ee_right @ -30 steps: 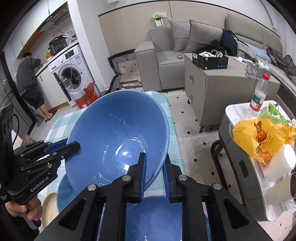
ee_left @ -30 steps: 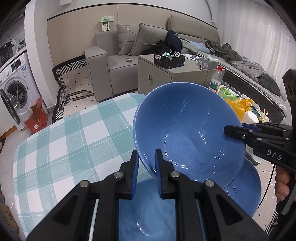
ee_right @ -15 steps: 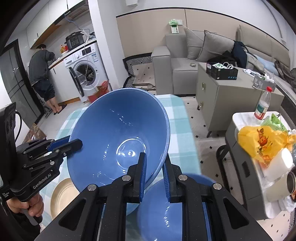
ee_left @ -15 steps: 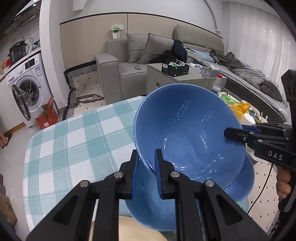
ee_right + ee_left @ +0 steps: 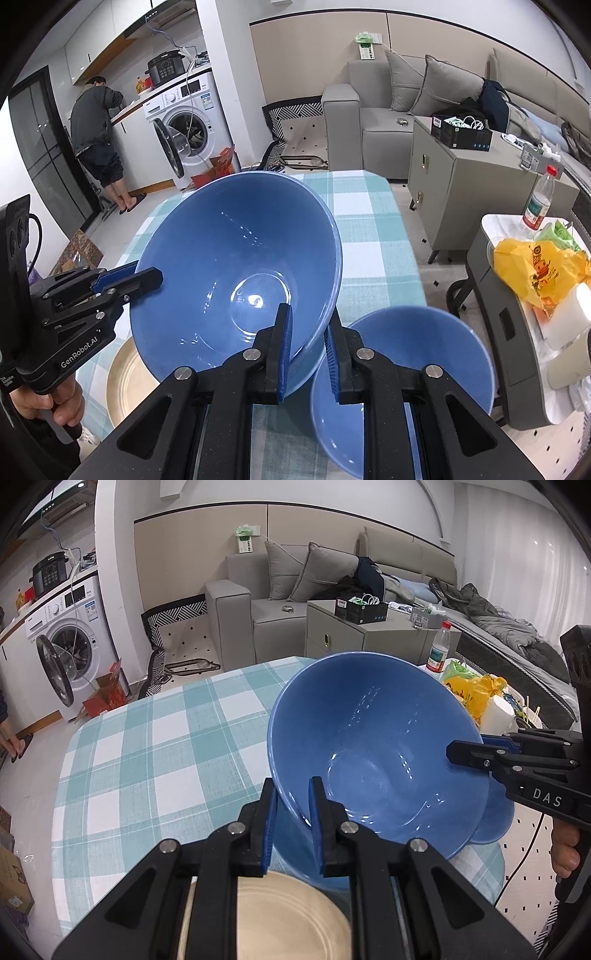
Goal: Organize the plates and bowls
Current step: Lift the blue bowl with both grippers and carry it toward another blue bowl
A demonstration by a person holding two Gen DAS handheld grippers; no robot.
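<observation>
I am holding the large blue bowl (image 5: 373,746) by opposite sides of its rim, my left gripper (image 5: 293,827) and my right gripper (image 5: 308,350) each clamped narrow on the wall, and I am carrying it tilted above the checked tablecloth (image 5: 155,746). To do this well I am judging that both hands should travel level and together so the rim does not twist out, then lower it over the smaller blue bowl (image 5: 402,384) just under my right gripper, clear of the beige plate (image 5: 280,919) below my left. Both grippers are pointing steeply downward, facing each other across the bowl.
</observation>
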